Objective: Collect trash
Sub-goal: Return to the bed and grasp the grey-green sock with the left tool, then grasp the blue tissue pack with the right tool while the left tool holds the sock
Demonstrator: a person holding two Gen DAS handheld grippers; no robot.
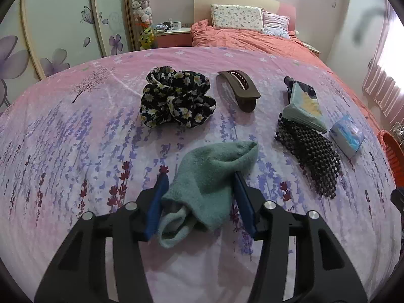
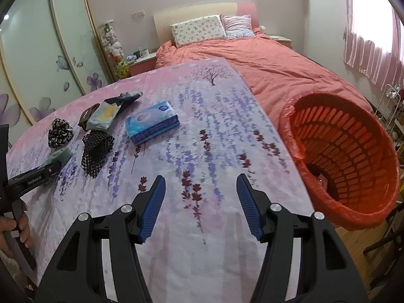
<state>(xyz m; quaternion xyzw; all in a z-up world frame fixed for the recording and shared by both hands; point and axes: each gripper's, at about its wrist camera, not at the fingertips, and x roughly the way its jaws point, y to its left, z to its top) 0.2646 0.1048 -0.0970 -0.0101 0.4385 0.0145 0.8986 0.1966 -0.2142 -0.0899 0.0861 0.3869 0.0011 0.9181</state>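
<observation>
A green sock [image 1: 209, 176] lies crumpled on the flowered tablecloth [image 1: 75, 164]. It sits between the blue pads [image 1: 155, 207] of my left gripper [image 1: 201, 176]. The pads stand right against its sides, and the sock does not look squeezed. From the right wrist view, the left gripper [image 2: 54, 168] and the sock [image 2: 61, 155] show at the far left, with a hand [image 2: 21, 223] on the handle. My right gripper [image 2: 201, 178] hangs open over bare cloth with nothing between its fingers. A red slatted basket [image 2: 353, 151] with a red liner stands to its right, past the table's edge.
Behind the sock lie a black floral scrunchie [image 1: 176, 98], a brown hair clip [image 1: 240, 88], a pale green packet [image 1: 303, 106], a black beaded mat [image 1: 308, 156] and a blue tissue pack [image 2: 151, 125]. A bed with a coral cover [image 2: 277, 70] stands beyond the table.
</observation>
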